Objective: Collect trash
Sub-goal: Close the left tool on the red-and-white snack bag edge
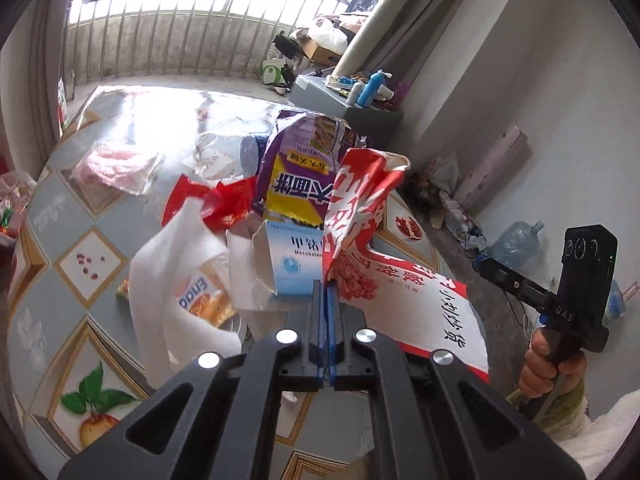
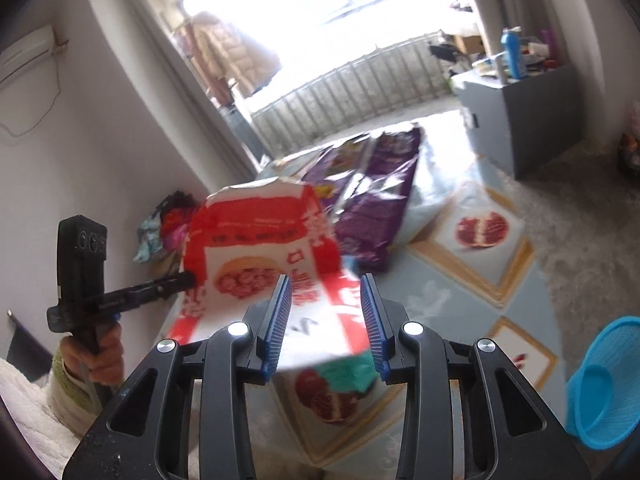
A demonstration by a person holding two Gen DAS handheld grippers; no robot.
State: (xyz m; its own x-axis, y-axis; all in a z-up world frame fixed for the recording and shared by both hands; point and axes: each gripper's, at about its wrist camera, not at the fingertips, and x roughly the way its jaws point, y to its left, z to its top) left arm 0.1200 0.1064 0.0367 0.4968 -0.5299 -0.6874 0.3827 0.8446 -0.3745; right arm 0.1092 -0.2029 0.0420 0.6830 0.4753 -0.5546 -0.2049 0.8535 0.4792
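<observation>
The left tool (image 1: 327, 286) has its blue pads squeezed together on the edge of the red and white snack bag (image 1: 384, 264), which hangs crumpled in front of it. From the left wrist view you get the whole trash pile on the desk (image 1: 72, 240): a purple and yellow bag (image 1: 298, 172) standing up behind, a light blue carton (image 1: 290, 264) just left of the pads, a red wrapper (image 1: 218, 200), white paper (image 1: 168, 256) and a clear plastic bag (image 1: 116, 164) further back. That view also catches the right hand (image 1: 550, 364) gripping its handle off to the right.

The right wrist view misses most of that pile. It shows the right tool (image 2: 326, 308) with pads apart and nothing pinched, though the lower end of the red and white snack bag (image 2: 256, 248) hangs in front of the gap. Behind it is the purple bag (image 2: 372, 208), here lying flat. Only this view shows the blue basket (image 2: 600, 392) at the right edge of the fruit-print desk (image 2: 480, 280), plus the left hand (image 2: 100, 360) on its handle at left. It's pretty blurry
</observation>
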